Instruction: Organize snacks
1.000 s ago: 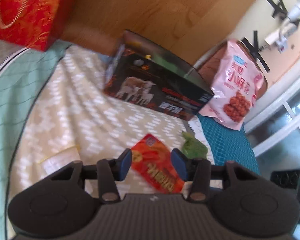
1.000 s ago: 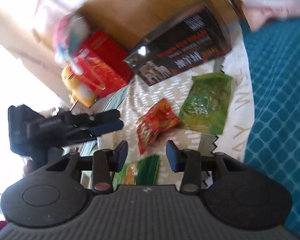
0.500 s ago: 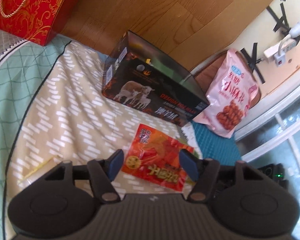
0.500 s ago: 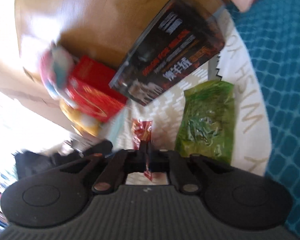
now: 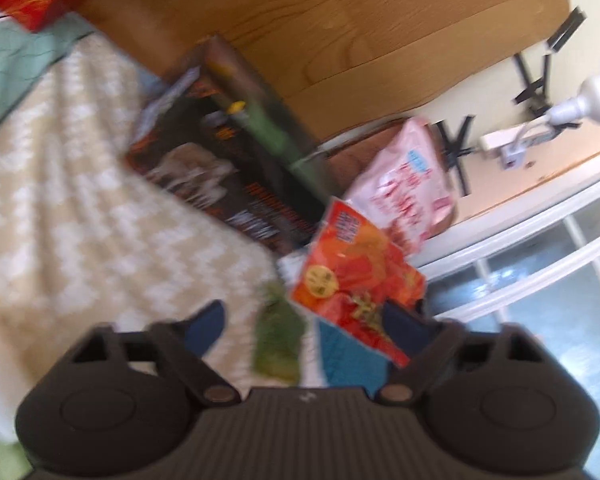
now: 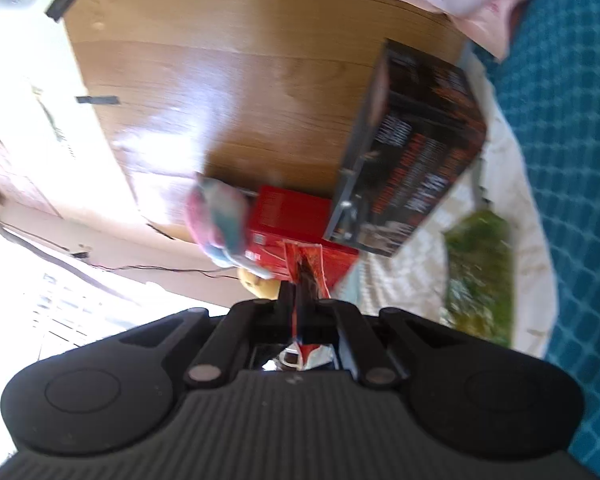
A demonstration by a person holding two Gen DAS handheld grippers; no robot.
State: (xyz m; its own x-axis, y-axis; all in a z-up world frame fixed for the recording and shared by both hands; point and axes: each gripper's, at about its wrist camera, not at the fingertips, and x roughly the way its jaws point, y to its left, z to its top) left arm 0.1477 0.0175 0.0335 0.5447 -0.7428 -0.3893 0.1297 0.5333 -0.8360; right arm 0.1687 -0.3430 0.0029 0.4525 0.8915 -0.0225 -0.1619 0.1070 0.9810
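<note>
The right gripper (image 6: 302, 304), closed on just the thin edge of the crinkly red-orange foil snack packet (image 5: 356, 284) and holding it above the bed beside the wide-open, empty left gripper (image 5: 304, 320), may let the slick, glossy pouch slip free.

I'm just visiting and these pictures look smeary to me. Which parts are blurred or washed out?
Left wrist view: the black box and patterned blanket smear with motion; the orange snack packet reads sharper. Right wrist view: glare bleaches the left edge and the wooden board; the green packet is blurred.
</note>
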